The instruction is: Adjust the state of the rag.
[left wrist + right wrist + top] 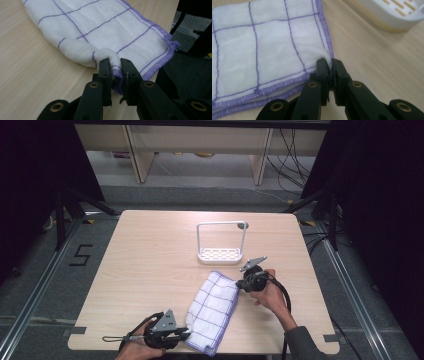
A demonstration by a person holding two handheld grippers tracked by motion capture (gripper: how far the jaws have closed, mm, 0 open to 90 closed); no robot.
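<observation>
While both my grippers are already closed on the white cotton cloth with thin purple checks (212, 310), the picking up is done, I judge; my left gripper (115, 67) pinches a bunched corner at the near edge of the light wooden table (150, 265), and my right gripper (329, 65) clamps the far right corner by its purple hem; the cloth lies folded on the table, near the white plastic rack with a tall wire frame (220, 242); lifting it and hanging it there is left, probably.
</observation>
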